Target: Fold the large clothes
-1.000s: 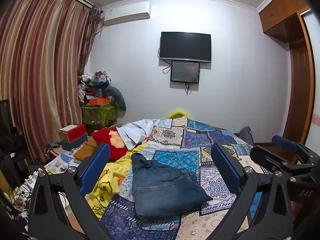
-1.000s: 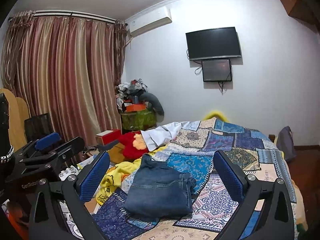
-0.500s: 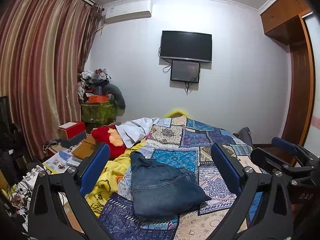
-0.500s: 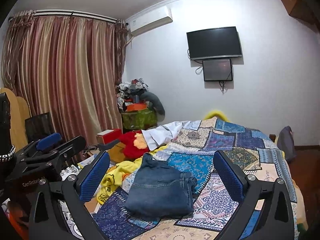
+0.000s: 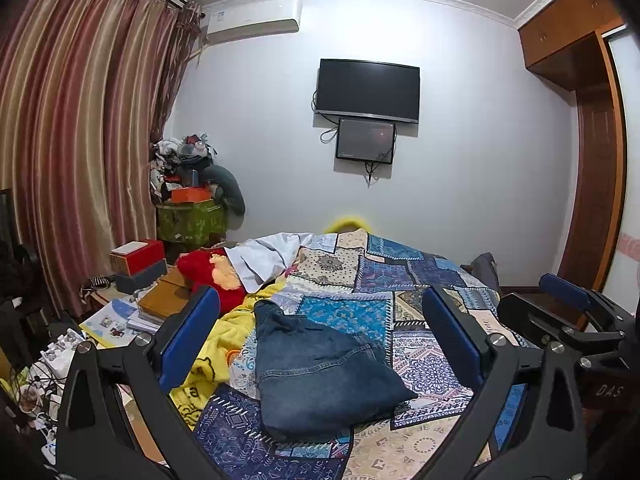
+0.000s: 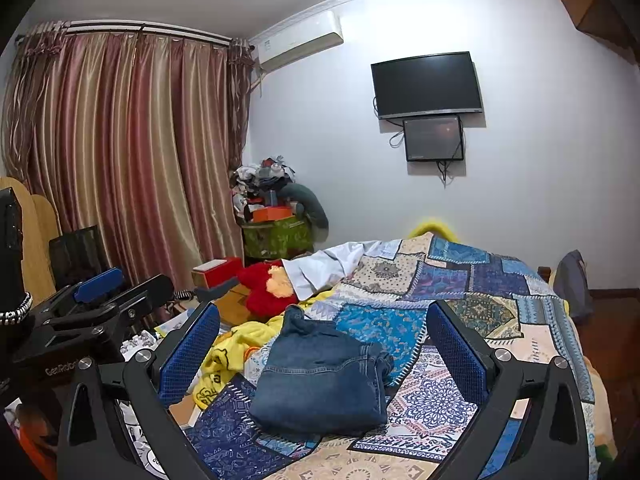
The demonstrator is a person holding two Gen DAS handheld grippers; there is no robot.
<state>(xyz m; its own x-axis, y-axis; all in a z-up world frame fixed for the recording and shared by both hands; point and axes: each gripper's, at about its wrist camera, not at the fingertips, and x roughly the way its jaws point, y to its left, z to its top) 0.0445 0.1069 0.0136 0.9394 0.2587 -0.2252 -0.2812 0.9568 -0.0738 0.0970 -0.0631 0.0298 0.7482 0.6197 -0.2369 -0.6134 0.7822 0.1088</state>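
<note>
A pair of blue jeans (image 5: 320, 372) (image 6: 320, 376) lies folded into a thick bundle on the patchwork bedspread (image 5: 384, 280) (image 6: 452, 280). My left gripper (image 5: 320, 344) hangs above and short of the jeans, open, nothing between its blue pads. The right gripper (image 6: 320, 344) is likewise open and empty, held back from the bundle. In the left wrist view the right gripper (image 5: 568, 320) shows at the right edge. From the right wrist camera the left gripper (image 6: 100, 304) appears at the left edge.
A yellow blanket (image 5: 216, 344), a red plush toy (image 5: 212, 276) and a white garment (image 5: 268, 256) lie on the bed's left side. Boxes and books (image 5: 140, 276) crowd a low table by the curtain (image 5: 80, 160). A wardrobe (image 5: 592, 160) stands right.
Both grippers have tilted or risen slightly, so the jeans sit a little lower in view. The jeans have not moved and both grippers stay open.
</note>
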